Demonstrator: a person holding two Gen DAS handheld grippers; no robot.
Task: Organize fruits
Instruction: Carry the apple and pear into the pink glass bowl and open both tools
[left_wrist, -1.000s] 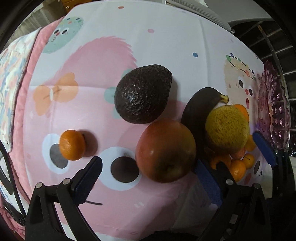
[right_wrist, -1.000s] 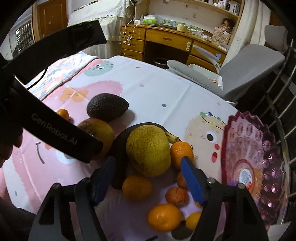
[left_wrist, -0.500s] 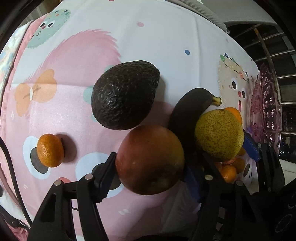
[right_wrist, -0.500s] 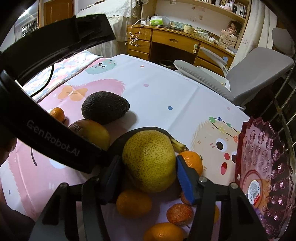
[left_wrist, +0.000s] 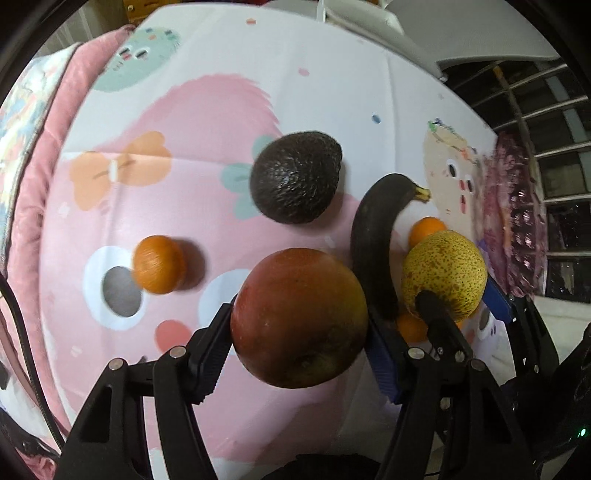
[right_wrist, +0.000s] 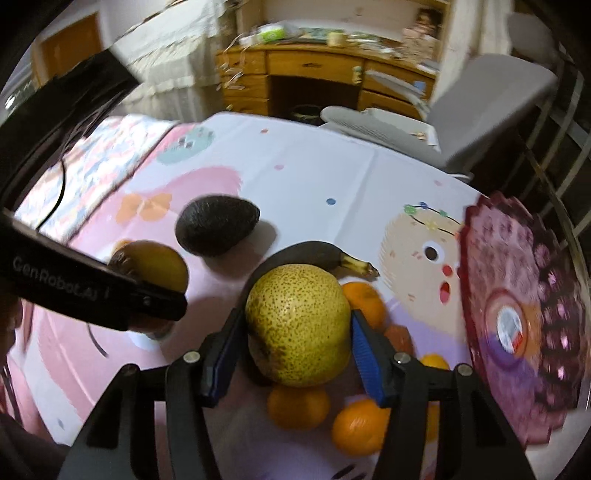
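Now gripping fruit after hovering spread a second ago: left gripper (left_wrist: 299, 325) clamping the red apple (left_wrist: 300, 318) beside the avocado (left_wrist: 295, 177), right gripper (right_wrist: 291, 339) closing, pads pressing the speckled pear (right_wrist: 298, 325) above the tangerines (right_wrist: 298, 406), near the purple plate (right_wrist: 517, 317).

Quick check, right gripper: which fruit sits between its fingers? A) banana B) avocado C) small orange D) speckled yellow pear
D: in the right wrist view the speckled yellow pear fills the gap of the right gripper, blue pads against both its sides, jaws closing; the avocado and banana lie beyond.
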